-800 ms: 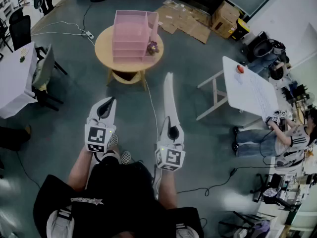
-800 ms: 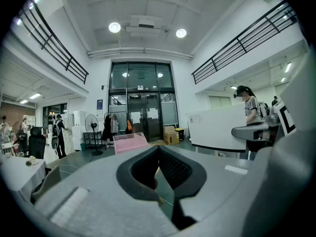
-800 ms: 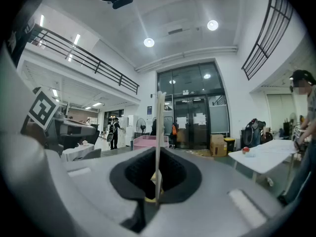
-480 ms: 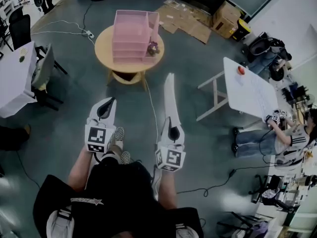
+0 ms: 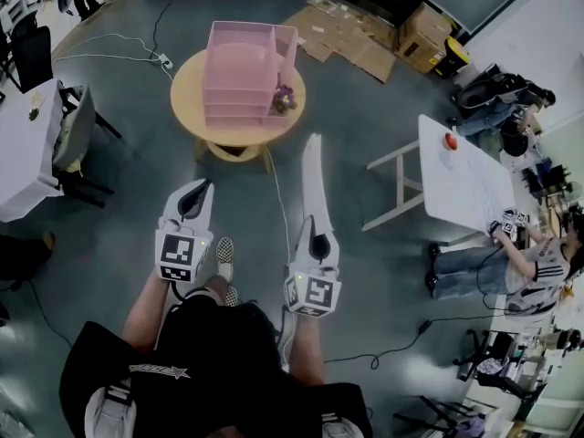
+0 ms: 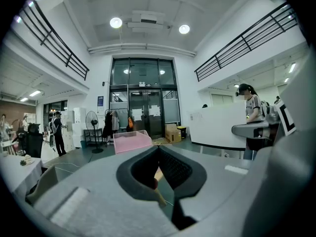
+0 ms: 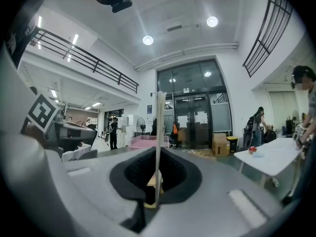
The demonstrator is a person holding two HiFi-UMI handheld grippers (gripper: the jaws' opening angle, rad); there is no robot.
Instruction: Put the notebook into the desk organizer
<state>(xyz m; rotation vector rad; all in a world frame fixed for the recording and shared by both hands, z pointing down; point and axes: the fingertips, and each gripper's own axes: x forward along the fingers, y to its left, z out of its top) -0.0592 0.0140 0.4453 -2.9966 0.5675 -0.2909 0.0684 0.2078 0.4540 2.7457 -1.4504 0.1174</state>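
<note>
The pink desk organizer (image 5: 242,69) stands on a round wooden table (image 5: 193,88) ahead of me; it also shows small in the left gripper view as the organizer (image 6: 132,141) and in the right gripper view as the organizer (image 7: 146,142). My right gripper (image 5: 317,229) is shut on the notebook (image 5: 312,179), a thin white book held edge-on and pointing forward. In its own view the notebook (image 7: 159,132) rises straight up between the jaws of the right gripper (image 7: 157,154). The left gripper (image 5: 195,192) is shut with nothing in it, level with the right one, and its jaw tips meet in its own view (image 6: 158,150).
A small flower pot (image 5: 283,97) sits on the round table beside the organizer. A white table (image 5: 465,185) with a red object and a seated person (image 5: 511,263) are at the right. Chairs (image 5: 78,140), another white table (image 5: 23,153), floor cables and cardboard boxes (image 5: 351,35) surround the path.
The round table with the organizer has shifted slightly in the head view as the person steps forward; a shoe shows between the grippers. Both grippers keep their pose and grip.
</note>
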